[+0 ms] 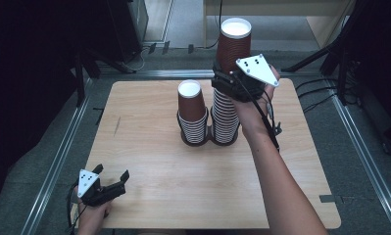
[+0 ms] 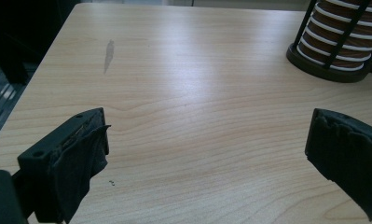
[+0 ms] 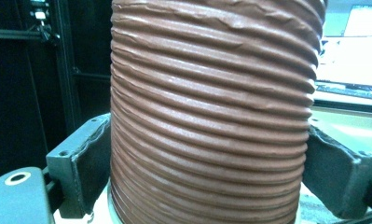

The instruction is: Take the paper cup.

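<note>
Two stacks of brown paper cups stand in a black holder point(image 1: 185, 138) near the far middle of my desk point(image 1: 149, 166). I see no words on the cups. My right tongs point(image 1: 221, 80) pinch the top cup point(image 1: 233, 44) of the tall stack point(image 1: 225, 120). Up close, the right gripper view shows its ribbed brown side pressed by both jaws. My left tongs point(image 1: 110, 175) are spread wide over bare wood near the front left corner. The short stack point(image 1: 193, 113) stands just beside the tall one.
</note>
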Motion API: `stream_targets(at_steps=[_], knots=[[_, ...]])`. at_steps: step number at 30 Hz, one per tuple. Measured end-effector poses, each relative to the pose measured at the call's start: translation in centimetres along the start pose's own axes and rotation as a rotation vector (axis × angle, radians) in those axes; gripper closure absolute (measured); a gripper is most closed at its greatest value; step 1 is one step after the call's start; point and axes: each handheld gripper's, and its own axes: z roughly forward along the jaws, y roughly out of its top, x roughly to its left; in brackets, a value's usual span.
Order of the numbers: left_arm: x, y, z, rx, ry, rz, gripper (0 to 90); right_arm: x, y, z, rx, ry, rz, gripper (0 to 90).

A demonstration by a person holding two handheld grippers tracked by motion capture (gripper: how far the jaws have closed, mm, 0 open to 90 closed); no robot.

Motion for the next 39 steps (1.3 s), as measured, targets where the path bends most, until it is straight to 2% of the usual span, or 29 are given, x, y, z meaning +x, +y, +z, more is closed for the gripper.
stream_targets(at_steps=[9, 13, 19, 39], knots=[[0.0, 0.0, 0.0, 0.001, -0.001, 0.001, 0.0, 0.1, 1.3, -0.2, -0.063, 0.001, 0.006, 11.3], [0.0, 0.0, 0.0, 0.002, 0.0, 0.001, 0.0, 0.1, 1.9, -0.2, -0.075, -0.009, -0.005, 11.3], [0.0, 0.0, 0.0, 0.002, -0.001, 0.001, 0.0, 0.2, 2.5, -0.5, -0.125, -0.008, -0.04, 11.2], [0.1, 0.0, 0.0, 0.0, -0.001, -0.001, 0.0, 0.4, 4.1, -1.9, -0.198, -0.018, -0.043, 11.2]])
